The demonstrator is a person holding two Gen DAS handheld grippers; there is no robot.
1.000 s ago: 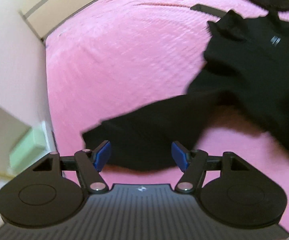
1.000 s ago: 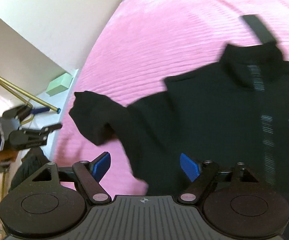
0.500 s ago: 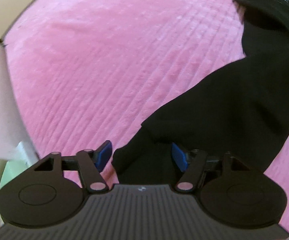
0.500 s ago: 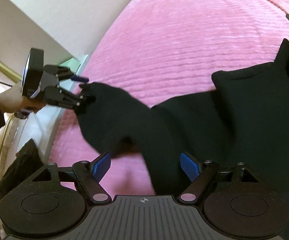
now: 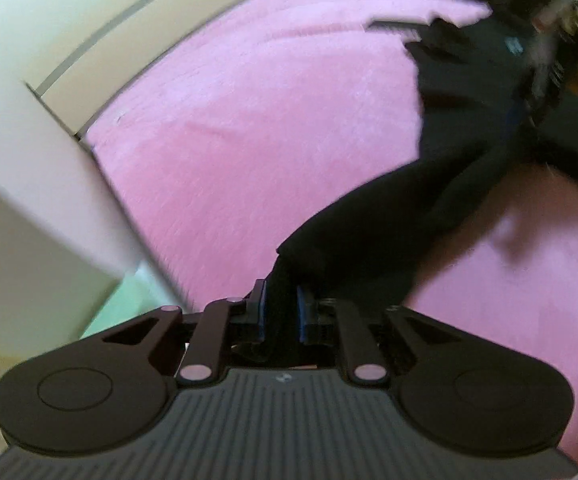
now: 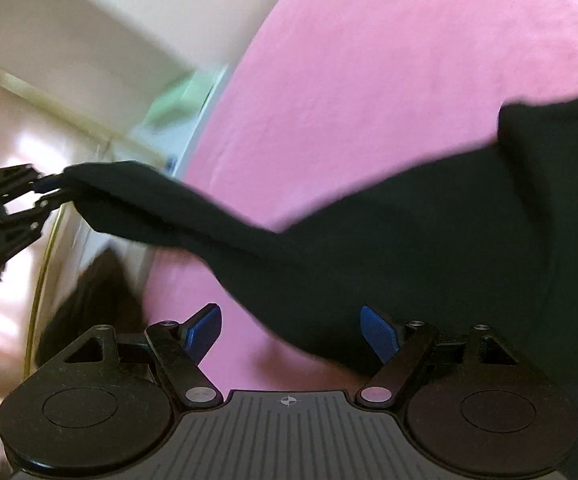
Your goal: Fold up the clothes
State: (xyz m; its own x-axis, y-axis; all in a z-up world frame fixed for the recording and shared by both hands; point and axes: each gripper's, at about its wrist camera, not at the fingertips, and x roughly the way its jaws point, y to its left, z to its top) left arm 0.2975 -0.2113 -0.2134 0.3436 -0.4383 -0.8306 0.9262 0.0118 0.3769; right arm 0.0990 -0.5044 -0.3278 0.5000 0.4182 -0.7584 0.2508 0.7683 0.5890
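Covering most of both views, a pink ribbed bedspread (image 5: 269, 128) is the work surface, and on it lies the task's thing: a black sweater (image 6: 509, 220), its body spread toward the right of the right wrist view and the far right of the left wrist view. One long sleeve (image 6: 177, 216) is drawn out from the body, away from the bed's middle and past its edge, lifted clear of the pink cover. I judge it is held taut like this to straighten it before it is laid back across the body as a first fold.

Beyond the bed's edge stand pale cream walls (image 5: 41, 168), with a light board or headboard (image 5: 137, 28) running along the far side; a mint-green patch (image 5: 113, 308) sits low beside the bed, too blurred to name. Dark clutter at the far top right of the left wrist view is also too smeared to identify.

At the sleeve's cuff, the left gripper (image 5: 280, 312) is clamped, its blue pads pressed close with the black cloth pinched between them; the right wrist view shows the same tool (image 6: 49, 192) gripping the sleeve end at far left. The right gripper (image 6: 291, 330) stands wide apart and holds nothing; it hovers over the sleeve near the armpit, with dark fabric passing between and beyond its blue fingertips (image 6: 205, 330).
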